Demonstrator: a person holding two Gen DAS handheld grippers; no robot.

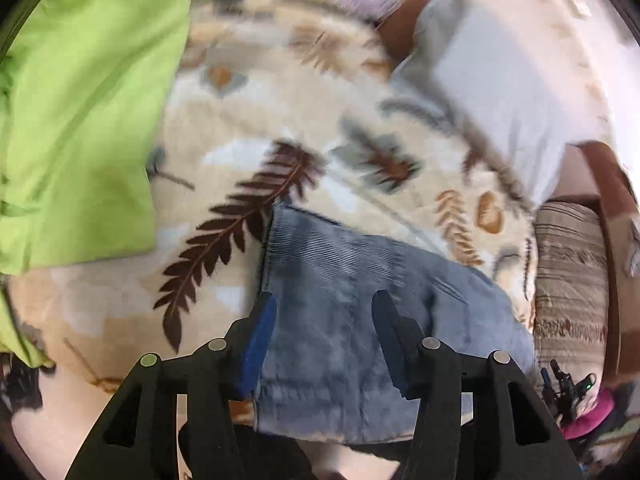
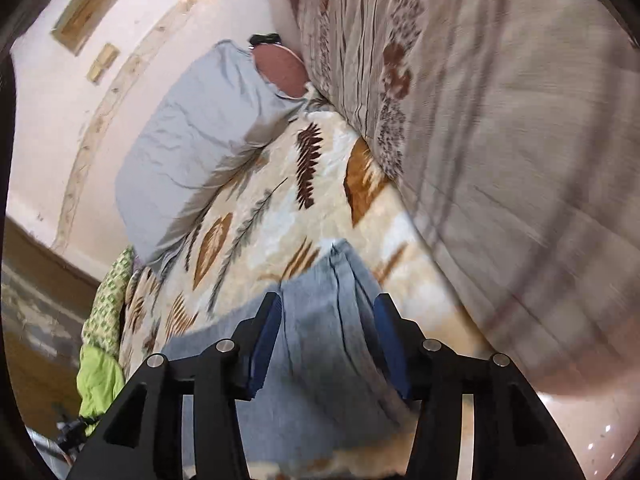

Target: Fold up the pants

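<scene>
In the left wrist view we see the folded pants [image 1: 360,320], blue-grey denim, lying on the leaf-patterned blanket [image 1: 248,128] in the lower middle of the frame. Our left gripper [image 1: 324,312] hangs above them with its jaws released; the cloth shows between the two fingers, but the pads press on nothing. The left edge of the denim runs just beside the blue pad of the left finger [image 1: 262,332].

Around the pants, a bright green cloth [image 1: 80,120] fills the upper left and left edge, well apart from the denim. A pale grey pillow [image 1: 492,80] lies at the upper right, resting on the blanket. At the right edge a striped beige bedcover [image 1: 568,272] drops away, and near the lower right corner sits some dark gear with a pink thing beside it, too blurred to name.

In the right wrist view our right gripper [image 2: 328,312] is likewise let go, jaws apart, with the pants [image 2: 328,352] in the lower middle between the fingers and not clasped. The blanket [image 2: 256,216] spreads across the centre, the pillow [image 2: 196,132] lies at the upper left against a pale wall [image 2: 48,128], and the bedcover [image 2: 520,140] fills the right. The green cloth [image 2: 96,384] bunches at the lower left. Nothing lies on top of the pants.
</scene>
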